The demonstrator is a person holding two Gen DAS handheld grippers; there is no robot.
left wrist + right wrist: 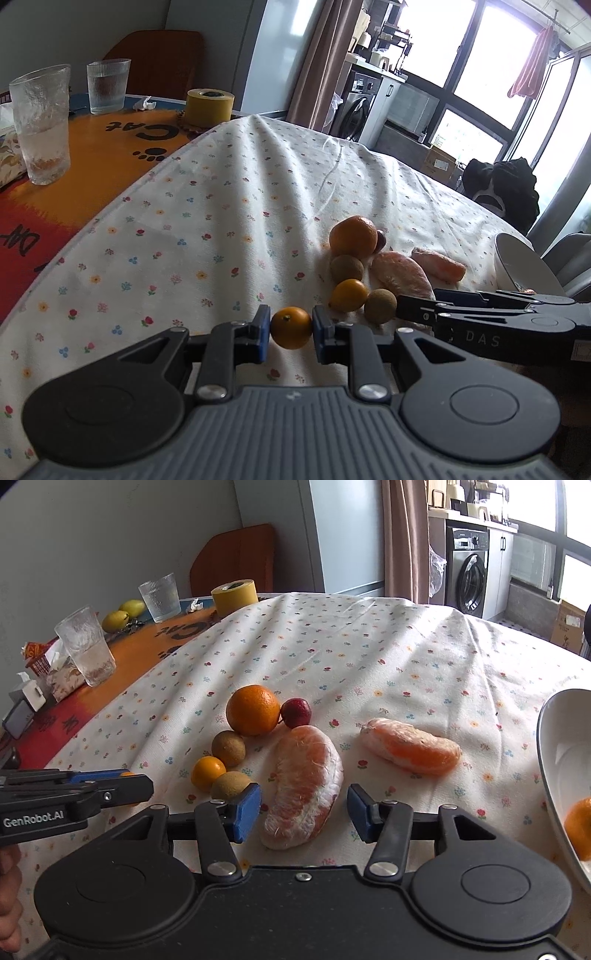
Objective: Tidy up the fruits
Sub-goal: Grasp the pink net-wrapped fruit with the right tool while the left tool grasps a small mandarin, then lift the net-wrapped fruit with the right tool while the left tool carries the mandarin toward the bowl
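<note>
I'm clamping a small round orange kumquat (291,327) in my left gripper (290,332) over the floral white tablecloth (221,206). My right gripper (303,814) is hanging spread wide, straddling a peeled pink pomelo segment (303,786); a white ceramic bowl (554,760) is sitting just right.

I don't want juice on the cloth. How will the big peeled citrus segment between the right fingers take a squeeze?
Likely soft: the peeled segment shows only thin membrane, so the open right gripper could burst it. It lies flat and elongated, so it probably won't roll. It may sag if lifted by the middle.
</note>
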